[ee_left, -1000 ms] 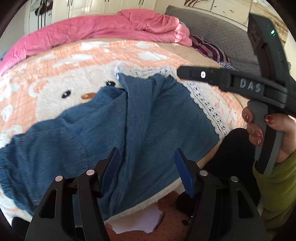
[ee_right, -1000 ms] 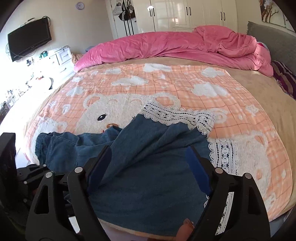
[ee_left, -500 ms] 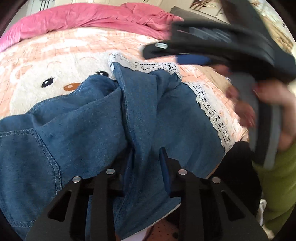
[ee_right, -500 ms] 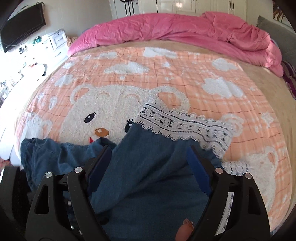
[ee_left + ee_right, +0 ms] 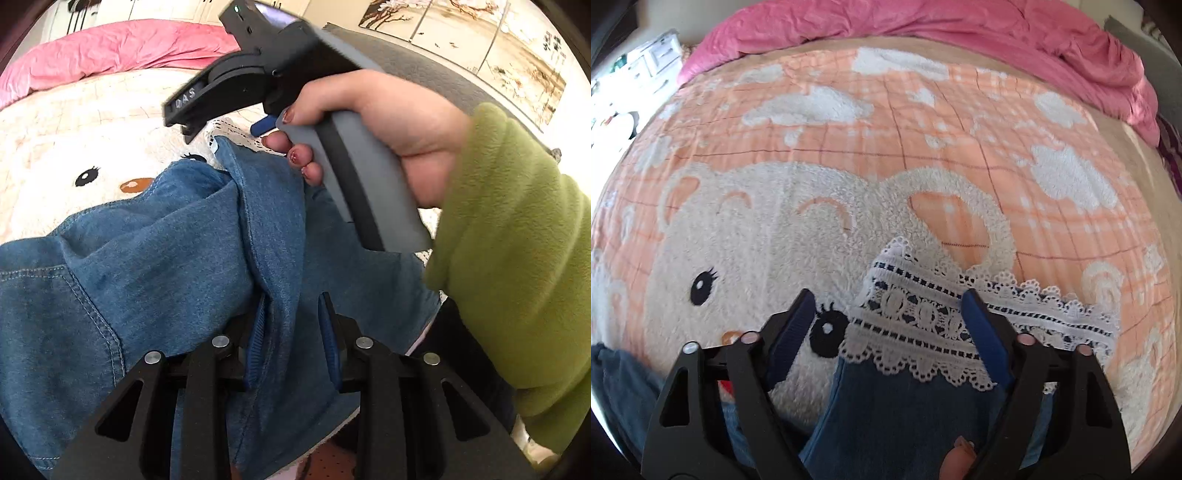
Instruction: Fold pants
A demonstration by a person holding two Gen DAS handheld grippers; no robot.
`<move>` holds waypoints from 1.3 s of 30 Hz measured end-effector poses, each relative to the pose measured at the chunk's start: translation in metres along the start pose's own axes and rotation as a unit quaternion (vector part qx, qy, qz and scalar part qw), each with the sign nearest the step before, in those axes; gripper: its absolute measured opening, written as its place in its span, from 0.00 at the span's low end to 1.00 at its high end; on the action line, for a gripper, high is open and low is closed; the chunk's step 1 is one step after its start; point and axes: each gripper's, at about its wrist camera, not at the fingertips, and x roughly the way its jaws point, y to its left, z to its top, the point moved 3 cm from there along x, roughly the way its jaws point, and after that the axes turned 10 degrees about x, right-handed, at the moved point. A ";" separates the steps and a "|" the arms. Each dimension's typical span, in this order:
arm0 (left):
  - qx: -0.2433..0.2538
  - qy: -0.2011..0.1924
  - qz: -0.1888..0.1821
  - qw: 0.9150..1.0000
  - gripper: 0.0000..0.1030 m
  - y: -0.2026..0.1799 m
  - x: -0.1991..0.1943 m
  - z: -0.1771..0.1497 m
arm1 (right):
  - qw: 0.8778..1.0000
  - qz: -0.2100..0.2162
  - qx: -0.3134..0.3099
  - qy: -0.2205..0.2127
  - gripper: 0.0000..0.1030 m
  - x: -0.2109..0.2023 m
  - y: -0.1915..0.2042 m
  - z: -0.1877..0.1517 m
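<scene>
The pants (image 5: 155,266) lie rumpled across the lower half of the left view, on a bear blanket (image 5: 746,236). The left gripper (image 5: 291,343), bottom centre, has its blue pads clamped on a raised denim fold. In the right view the lace hem (image 5: 923,325) sits at lower centre between the right gripper (image 5: 886,328) fingers, which stand apart and are closing, not yet pressing it. A hand (image 5: 388,122) in a green sleeve (image 5: 517,258) holds that gripper, upper right.
</scene>
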 end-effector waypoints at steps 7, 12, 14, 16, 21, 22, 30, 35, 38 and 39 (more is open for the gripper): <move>-0.020 -0.017 -0.005 1.000 0.28 0.016 -0.008 0.005 | 0.998 0.041 0.025 -0.043 0.06 -0.031 -0.025 0.000; -0.009 -0.021 0.006 1.000 0.28 0.016 -0.006 0.006 | 0.992 0.064 0.066 -0.084 0.05 -0.077 -0.059 -0.005; 0.008 -0.031 0.017 0.999 0.27 0.014 -0.007 0.007 | 0.988 0.071 0.095 -0.098 0.05 -0.099 -0.079 -0.014; 0.020 -0.034 0.016 0.999 0.20 0.009 -0.008 0.010 | 0.984 0.078 0.116 -0.109 0.05 -0.117 -0.096 -0.024; 0.042 -0.049 0.005 0.998 0.08 0.002 -0.016 0.012 | 0.970 0.089 0.184 -0.128 0.05 -0.149 -0.140 -0.063; 0.041 -0.050 0.003 0.998 0.08 0.002 -0.018 0.012 | 0.966 0.097 0.205 -0.125 0.05 -0.153 -0.151 -0.074; 0.060 -0.039 -0.008 0.997 0.08 -0.008 -0.021 0.002 | 0.951 0.118 0.265 -0.105 0.05 -0.163 -0.189 -0.151; 0.090 -0.025 0.014 0.996 0.08 -0.019 -0.017 -0.005 | 0.953 0.108 0.272 -0.081 0.07 -0.151 -0.196 -0.180; 0.091 -0.020 0.016 0.995 0.08 -0.019 -0.018 -0.009 | 0.950 0.117 0.279 -0.077 0.11 -0.148 -0.197 -0.191; 0.090 -0.019 0.015 0.996 0.08 -0.018 -0.019 -0.009 | 0.950 0.118 0.278 -0.077 0.12 -0.148 -0.198 -0.193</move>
